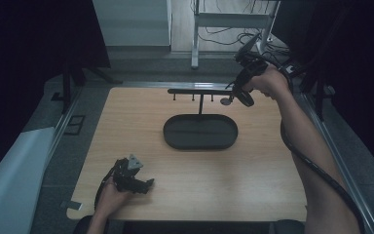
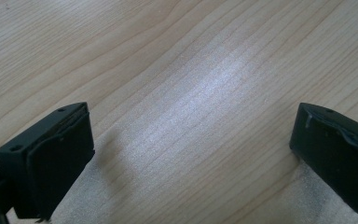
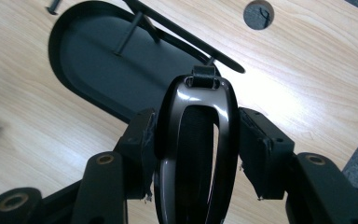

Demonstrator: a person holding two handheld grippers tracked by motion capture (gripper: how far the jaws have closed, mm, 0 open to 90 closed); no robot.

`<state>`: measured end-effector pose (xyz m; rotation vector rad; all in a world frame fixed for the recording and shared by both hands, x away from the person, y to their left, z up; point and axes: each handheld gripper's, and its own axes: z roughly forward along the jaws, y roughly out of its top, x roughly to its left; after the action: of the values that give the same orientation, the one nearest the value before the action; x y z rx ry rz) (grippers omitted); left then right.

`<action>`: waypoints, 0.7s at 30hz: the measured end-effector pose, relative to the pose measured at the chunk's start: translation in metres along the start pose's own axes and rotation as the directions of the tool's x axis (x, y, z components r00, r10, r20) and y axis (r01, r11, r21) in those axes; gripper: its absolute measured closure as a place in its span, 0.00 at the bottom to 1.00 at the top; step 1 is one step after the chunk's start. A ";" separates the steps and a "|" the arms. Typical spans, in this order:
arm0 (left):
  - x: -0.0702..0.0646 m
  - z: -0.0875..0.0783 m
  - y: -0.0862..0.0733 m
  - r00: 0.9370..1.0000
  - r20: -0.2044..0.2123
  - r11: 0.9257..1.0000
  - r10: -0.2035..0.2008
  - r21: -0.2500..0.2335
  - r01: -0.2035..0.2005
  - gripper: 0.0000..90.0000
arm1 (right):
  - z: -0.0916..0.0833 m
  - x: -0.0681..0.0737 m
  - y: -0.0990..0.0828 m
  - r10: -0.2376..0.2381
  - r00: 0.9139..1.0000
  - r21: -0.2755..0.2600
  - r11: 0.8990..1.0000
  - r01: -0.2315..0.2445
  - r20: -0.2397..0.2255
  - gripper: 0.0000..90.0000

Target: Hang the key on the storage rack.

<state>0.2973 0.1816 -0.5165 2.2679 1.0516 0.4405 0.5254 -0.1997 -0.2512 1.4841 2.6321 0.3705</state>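
Reaching far across the table, right gripper [image 3: 196,154] clamped on a glossy dark oval loop [image 3: 196,140]; left gripper [image 2: 191,158] wide open, low.

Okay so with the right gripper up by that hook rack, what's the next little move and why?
Probably ease the dark oval ring, clamped in the right gripper, toward the rack's crossbar so its top strap loop meets the end hook. The loop sits just short of the bar, above the tray.

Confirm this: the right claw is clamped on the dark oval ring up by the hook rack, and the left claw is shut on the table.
Wrong on the left claw: the left gripper view shows its jaws wide apart over bare table. The right claw does clamp the oval ring by the hook rack.
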 end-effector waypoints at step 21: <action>0.000 0.000 0.000 1.000 0.002 1.000 -0.002 0.002 0.002 0.00 | 0.045 -0.032 -0.024 0.064 0.998 0.035 0.997 -0.064 0.004 0.54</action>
<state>0.2973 0.1817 -0.5165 2.2682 1.0543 0.4365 0.5312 -0.2313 -0.3024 1.5811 2.6073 0.3289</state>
